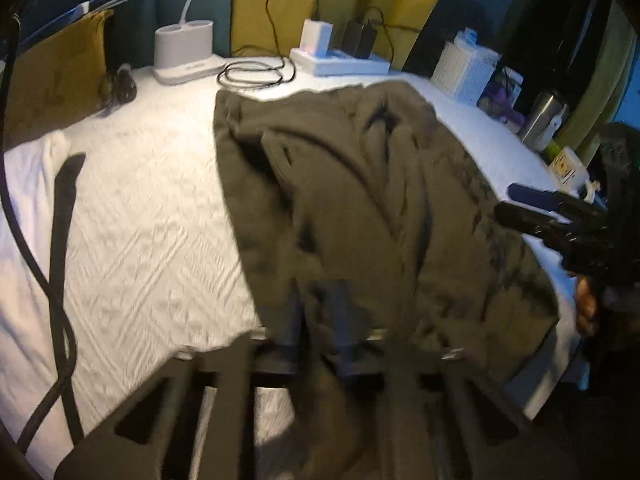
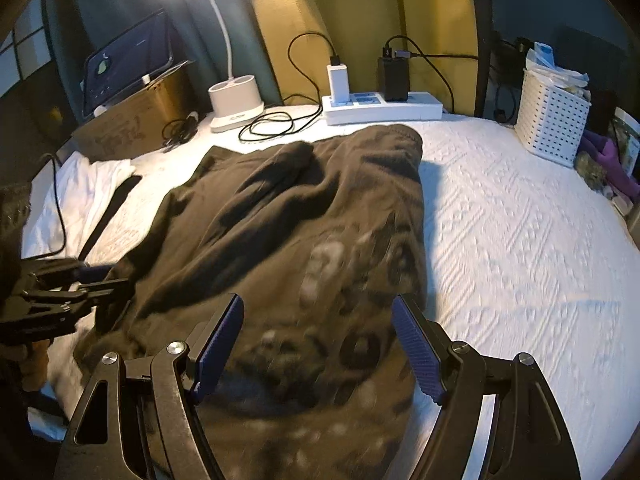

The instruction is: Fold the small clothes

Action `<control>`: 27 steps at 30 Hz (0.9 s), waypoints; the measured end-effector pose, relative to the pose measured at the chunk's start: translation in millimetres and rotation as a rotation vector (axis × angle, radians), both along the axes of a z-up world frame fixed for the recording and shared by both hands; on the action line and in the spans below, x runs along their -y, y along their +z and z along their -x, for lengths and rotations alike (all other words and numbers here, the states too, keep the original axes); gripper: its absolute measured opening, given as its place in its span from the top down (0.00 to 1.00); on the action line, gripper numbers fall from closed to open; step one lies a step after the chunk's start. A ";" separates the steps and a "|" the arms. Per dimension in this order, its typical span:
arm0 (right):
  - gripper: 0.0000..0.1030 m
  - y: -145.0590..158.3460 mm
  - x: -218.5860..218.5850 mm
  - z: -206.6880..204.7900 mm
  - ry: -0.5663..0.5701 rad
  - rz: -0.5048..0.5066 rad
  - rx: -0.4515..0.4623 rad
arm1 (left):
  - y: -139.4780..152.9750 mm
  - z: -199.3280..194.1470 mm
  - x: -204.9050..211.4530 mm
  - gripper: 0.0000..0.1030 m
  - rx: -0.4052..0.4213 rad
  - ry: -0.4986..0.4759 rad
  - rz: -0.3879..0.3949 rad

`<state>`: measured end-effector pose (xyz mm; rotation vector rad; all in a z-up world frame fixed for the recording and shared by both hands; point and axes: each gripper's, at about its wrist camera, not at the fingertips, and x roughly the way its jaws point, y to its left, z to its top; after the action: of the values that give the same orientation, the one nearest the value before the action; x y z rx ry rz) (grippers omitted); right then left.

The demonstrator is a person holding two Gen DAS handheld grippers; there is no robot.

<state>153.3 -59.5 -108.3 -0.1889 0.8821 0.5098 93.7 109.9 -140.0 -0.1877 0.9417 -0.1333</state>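
From your left wrist camera, your left gripper (image 1: 320, 312) has its jaws pressed together, and the near edge of the dark olive garment (image 1: 360, 200) drapes over and around the fingers; the blur keeps you from telling for certain whether cloth is pinched between them. The garment lies rumpled across the white quilted cover (image 1: 140, 220), running from the gripper toward the power strip (image 1: 340, 62). At the right edge you see your right gripper (image 1: 532, 208) just beside the garment's far side.

From your right wrist camera, your right gripper (image 2: 318, 344) stands spread wide, its blue-padded fingers (image 2: 416, 356) on either side of the garment's printed part (image 2: 352, 300), not pressing it. The garment (image 2: 280, 220) lies in the middle of the cover (image 2: 520, 240). Your left gripper (image 2: 100, 284) shows at the left, at the garment's edge. A white basket (image 2: 552, 120) stands at the far right.
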 end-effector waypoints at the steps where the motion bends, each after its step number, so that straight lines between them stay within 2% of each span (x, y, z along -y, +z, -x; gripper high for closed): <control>1: 0.24 -0.3 0.0 4.2 0.003 0.000 -0.001 | -0.8 4.4 -0.3 0.95 0.003 0.005 -0.008; 6: 0.24 -6.3 -0.2 24.6 0.018 0.008 -0.015 | 1.1 23.7 -18.7 0.96 0.015 0.061 -0.028; 8: 0.24 -9.3 -1.4 30.1 0.023 0.011 -0.023 | 3.7 29.9 -24.0 0.96 0.015 0.101 -0.073; 10: 0.24 -11.5 -3.3 37.3 0.036 0.014 -0.027 | 11.5 34.4 -28.4 0.95 0.020 0.115 -0.034; 13: 0.24 -11.3 -3.9 44.8 0.045 0.015 -0.023 | 33.1 42.9 -17.2 0.95 0.086 0.084 -0.003; 14: 0.24 -10.6 -3.4 46.4 0.045 0.014 -0.020 | 37.1 44.1 -11.3 0.92 0.102 0.063 0.004; 16: 0.24 -8.3 -1.6 49.9 0.043 0.010 -0.014 | 42.4 44.1 3.2 0.81 0.124 0.010 0.035; 18: 0.24 -5.6 1.3 53.5 0.040 0.008 -0.005 | 41.2 41.6 20.5 0.61 0.126 -0.051 0.069; 19: 0.24 -4.6 2.2 55.2 0.038 0.007 -0.002 | 39.1 38.9 25.8 0.59 0.120 -0.066 0.073; 22: 0.24 -1.9 8.3 59.3 0.029 0.004 0.007 | 23.4 30.6 43.8 0.59 0.075 -0.109 0.078; 24: 0.24 -2.5 13.7 60.5 0.018 0.003 0.008 | 9.3 27.6 49.0 0.61 0.039 -0.102 0.050; 25: 0.24 -3.7 16.6 60.5 0.009 0.004 0.006 | 4.3 27.1 49.9 0.66 0.024 -0.097 0.043; 26: 0.24 -5.1 19.2 60.2 0.002 0.004 0.003 | -0.9 29.7 48.2 0.78 0.009 -0.090 0.050; 27: 0.24 -7.3 22.4 59.9 -0.007 0.004 -0.001 | -2.1 33.3 46.9 0.82 0.008 -0.088 0.060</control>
<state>93.4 -81.9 -115.6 -0.1892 0.8841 0.5013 60.5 63.0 -142.0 -0.2014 0.9384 -0.2436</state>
